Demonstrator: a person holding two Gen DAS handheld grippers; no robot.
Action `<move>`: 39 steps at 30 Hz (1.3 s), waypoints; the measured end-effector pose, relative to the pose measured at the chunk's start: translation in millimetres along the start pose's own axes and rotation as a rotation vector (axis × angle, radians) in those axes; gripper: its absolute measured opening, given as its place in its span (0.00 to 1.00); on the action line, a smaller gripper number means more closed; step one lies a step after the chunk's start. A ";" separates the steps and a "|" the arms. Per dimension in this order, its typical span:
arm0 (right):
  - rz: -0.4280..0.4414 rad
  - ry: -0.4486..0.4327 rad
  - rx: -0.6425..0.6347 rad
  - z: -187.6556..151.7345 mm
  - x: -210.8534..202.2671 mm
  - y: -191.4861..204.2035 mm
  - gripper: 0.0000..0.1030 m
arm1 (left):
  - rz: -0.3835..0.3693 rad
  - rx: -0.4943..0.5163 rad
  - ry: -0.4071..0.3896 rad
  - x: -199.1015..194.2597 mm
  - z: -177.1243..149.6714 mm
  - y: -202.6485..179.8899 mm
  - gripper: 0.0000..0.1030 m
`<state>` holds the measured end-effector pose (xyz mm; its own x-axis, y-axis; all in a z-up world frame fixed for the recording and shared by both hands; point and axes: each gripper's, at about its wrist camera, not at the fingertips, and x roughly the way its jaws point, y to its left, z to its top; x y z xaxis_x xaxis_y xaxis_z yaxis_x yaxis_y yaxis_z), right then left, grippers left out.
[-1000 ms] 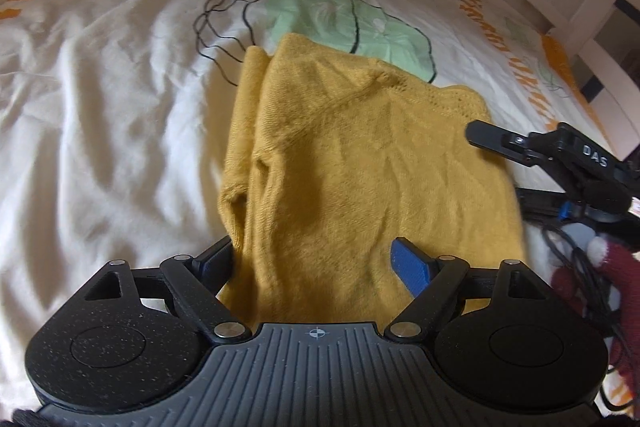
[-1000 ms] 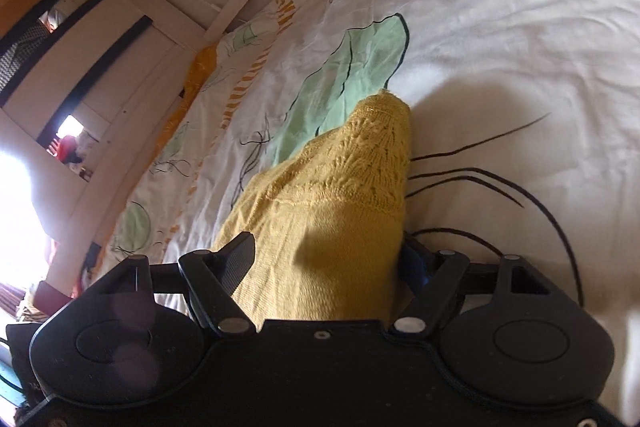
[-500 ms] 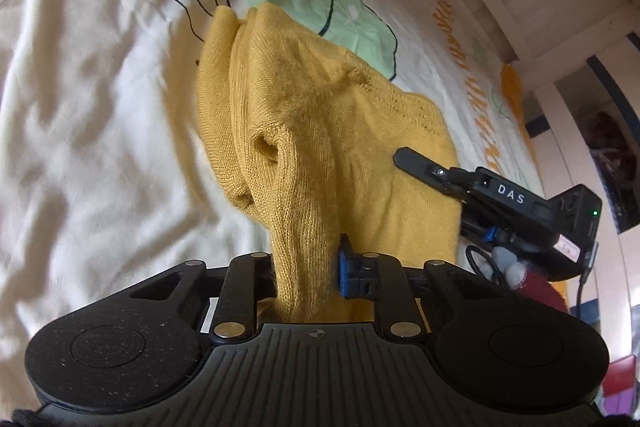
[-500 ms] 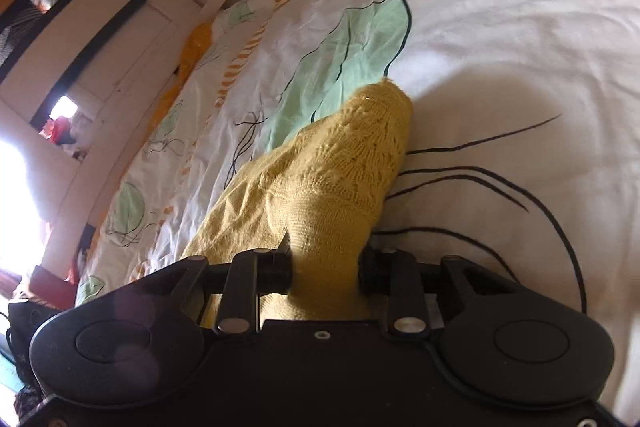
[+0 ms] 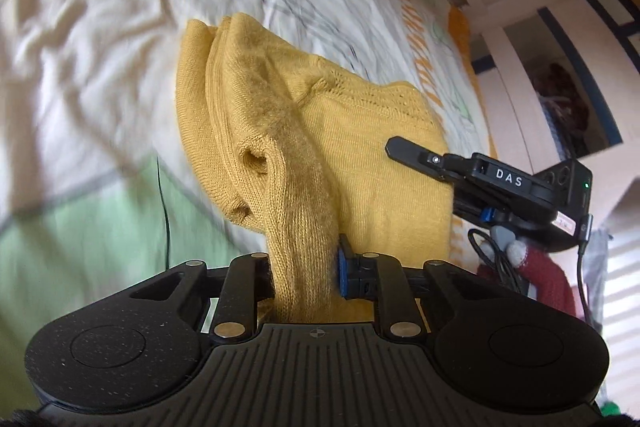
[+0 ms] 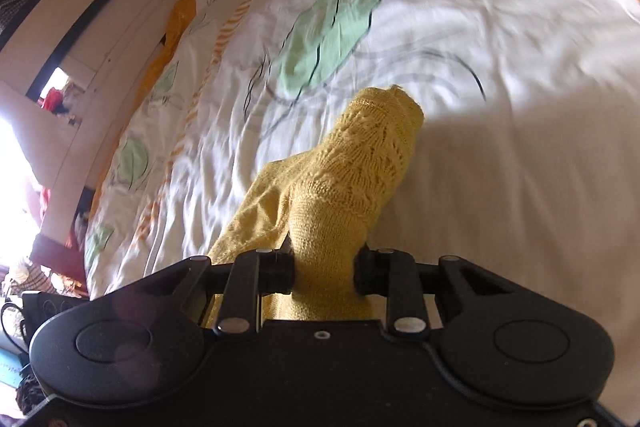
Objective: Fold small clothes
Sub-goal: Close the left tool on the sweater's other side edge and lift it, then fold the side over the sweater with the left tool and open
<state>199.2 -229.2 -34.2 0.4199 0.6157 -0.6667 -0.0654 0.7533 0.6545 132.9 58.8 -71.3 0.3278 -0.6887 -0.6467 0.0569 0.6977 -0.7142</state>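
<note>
Two grippers, one garment: the left gripper [image 5: 304, 267] is pinching a bunched edge of the yellow knit sweater [image 5: 360, 163], and the right gripper [image 6: 324, 267] has its fingers clamped on the lacy patterned end of the same piece. Between the two grips the sweater hangs partly lifted, the rest of it trailing down onto the bed cover [image 6: 500, 87] below.

This looks like a light, floppy thing. It's soft knit, fuzzy on the surface, and it gathers into a thick rope wherever it's squeezed, so I'd judge it has no stiffness of its own and will sag between the two holds. It isn't slippery; the wool should grip well against the pads, though an open lace stitch could snag or stretch if tugged hard. The best holds are the corners or hem edges, with several layers taken together, as both grips seem to do.

There's fine ribbed knit across the body, with an eyelet seam line running up the shoulder. The cover underneath is smooth white cotton, rumpled, printed with green shapes and black lines.
</note>
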 end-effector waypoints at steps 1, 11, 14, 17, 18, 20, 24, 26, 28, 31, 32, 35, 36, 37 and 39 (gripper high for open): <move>0.003 0.006 0.000 -8.2 -5.9 -0.6 0.36 | -0.002 0.001 0.010 -1.6 -10.7 -0.8 0.19; -0.258 -0.110 -0.156 -57.7 -20.7 -6.5 0.57 | 0.315 0.227 -0.049 -6.0 -60.7 -16.3 0.26; -0.305 -0.172 -0.263 -64.8 -23.0 3.1 0.61 | 0.338 0.285 -0.108 -18.8 -59.4 -29.5 0.26; -0.268 -0.238 -0.266 -70.7 -31.3 2.7 0.62 | 0.317 0.331 -0.187 -34.3 -58.8 -42.9 0.33; -0.260 -0.258 -0.258 -72.0 -34.2 1.0 0.62 | 0.311 0.342 -0.204 -36.9 -58.9 -46.6 0.42; -0.253 -0.290 -0.246 -74.5 -38.0 -1.6 0.63 | 0.314 0.345 -0.222 -35.6 -51.8 -53.7 0.48; -0.250 -0.328 -0.261 -76.0 -42.1 -0.5 0.63 | 0.303 0.298 -0.240 -23.4 -28.7 -49.9 0.48; -0.249 -0.340 -0.286 -78.0 -43.8 3.7 0.63 | 0.304 0.264 -0.233 -11.1 -15.7 -45.5 0.48; -0.249 -0.345 -0.305 -79.0 -44.4 6.0 0.63 | 0.318 0.249 -0.228 1.0 -5.5 -41.7 0.48; -0.248 -0.345 -0.310 -80.1 -44.2 4.6 0.63 | 0.357 0.229 -0.234 12.1 3.0 -35.6 0.48; -0.247 -0.345 -0.307 -80.0 -44.3 3.8 0.63 | 0.361 0.218 -0.235 15.7 5.7 -33.1 0.47; -0.247 -0.343 -0.300 -80.0 -44.0 1.3 0.63 | 0.335 0.201 -0.215 23.6 10.3 -28.4 0.46; -0.248 -0.341 -0.299 -80.0 -43.4 0.8 0.63 | 0.336 0.198 -0.215 25.6 10.2 -27.3 0.44; -0.249 -0.339 -0.298 -80.0 -42.7 0.6 0.63 | 0.337 0.199 -0.220 27.4 9.6 -26.0 0.37; -0.249 -0.334 -0.300 -80.1 -41.6 1.0 0.63 | 0.345 0.191 -0.224 29.2 8.0 -21.0 0.16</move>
<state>109.1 -235.5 -34.4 0.7192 0.3386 -0.6067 -0.1627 0.9310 0.3268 148.7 25.6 -73.0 0.5529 -0.3641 -0.7495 0.0741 0.9174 -0.3910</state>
